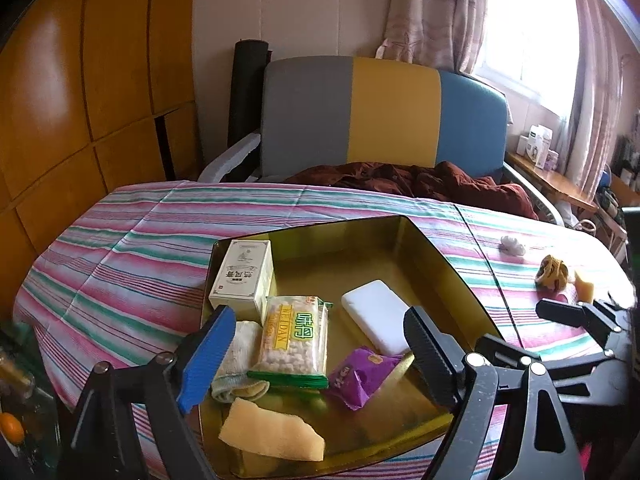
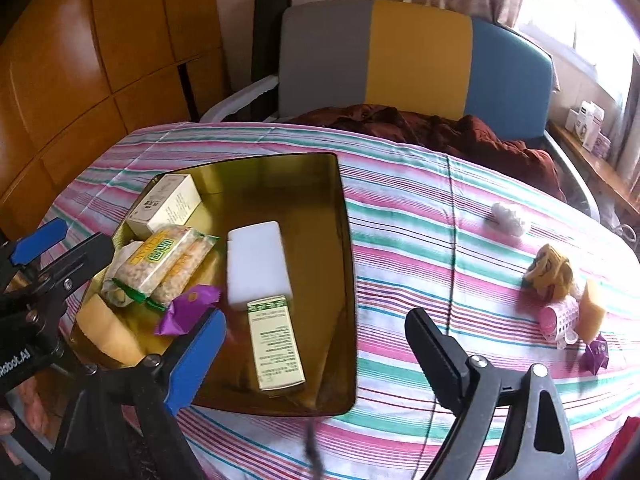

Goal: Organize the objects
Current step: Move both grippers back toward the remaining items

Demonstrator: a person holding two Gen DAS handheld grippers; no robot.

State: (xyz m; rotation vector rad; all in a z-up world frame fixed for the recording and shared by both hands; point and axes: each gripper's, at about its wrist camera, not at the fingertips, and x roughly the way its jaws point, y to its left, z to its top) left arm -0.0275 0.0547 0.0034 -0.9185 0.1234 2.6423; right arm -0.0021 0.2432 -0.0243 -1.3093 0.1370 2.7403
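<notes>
A gold tray (image 1: 434, 264) on the striped tablecloth holds a cream box (image 1: 244, 276), a snack packet (image 1: 294, 338), a white block (image 1: 378, 316), a purple wrapper (image 1: 362, 374), a yellow sponge (image 1: 272, 434) and a folded cloth (image 1: 240, 360). My left gripper (image 1: 320, 356) hovers open over the tray's near end, touching nothing. In the right wrist view a slim green-and-cream box (image 2: 276, 344) lies loose in the tray (image 2: 344, 280) beside the white block (image 2: 258, 264). My right gripper (image 2: 316, 360) stands open above it, its pads clear of the box.
On the cloth right of the tray lie a white crumpled wad (image 2: 508, 218), a yellow-brown bundle (image 2: 550, 268), a pink roller (image 2: 560, 318), a sponge piece (image 2: 592, 308) and a purple wrapper (image 2: 596, 352). A striped chair (image 2: 416, 56) with dark red fabric stands behind the table.
</notes>
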